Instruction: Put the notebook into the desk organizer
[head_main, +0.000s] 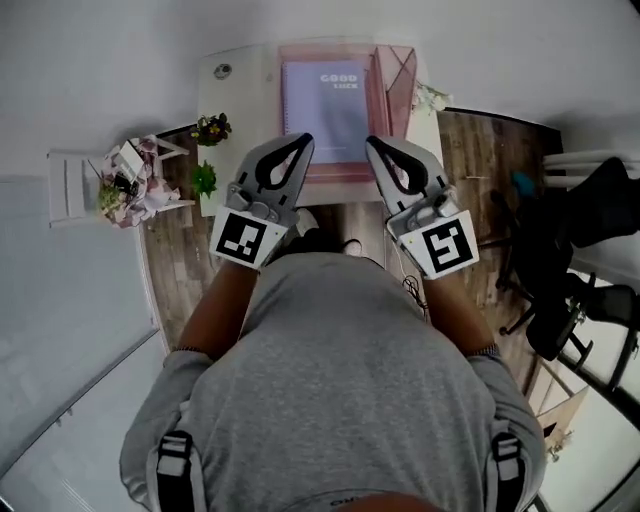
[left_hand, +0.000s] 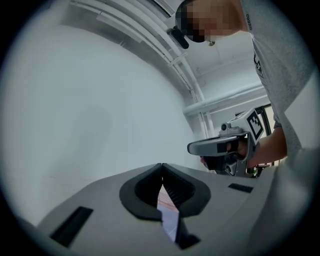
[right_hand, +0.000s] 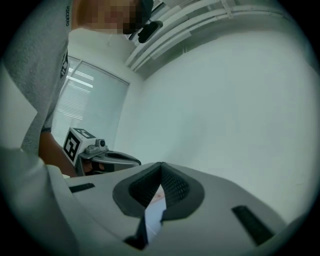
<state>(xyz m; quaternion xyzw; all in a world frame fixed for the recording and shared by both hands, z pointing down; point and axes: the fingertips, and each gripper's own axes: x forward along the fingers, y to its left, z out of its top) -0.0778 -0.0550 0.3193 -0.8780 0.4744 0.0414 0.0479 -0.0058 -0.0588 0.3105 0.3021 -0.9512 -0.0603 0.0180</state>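
Note:
A lavender notebook lies flat on the white desk, framed by the pink desk organizer. Both grippers are held up in front of the person's chest, above the desk's near edge. My left gripper is shut with nothing between its jaws, its tip over the notebook's lower left corner. My right gripper is likewise shut and empty, over the organizer's lower right. In the left gripper view my left gripper points at a white wall, with the right gripper beside it. The right gripper view shows my right gripper and the left gripper.
Small potted plants stand at the desk's left edge. A bouquet and a white rack are further left. A black office chair stands at the right on the wooden floor.

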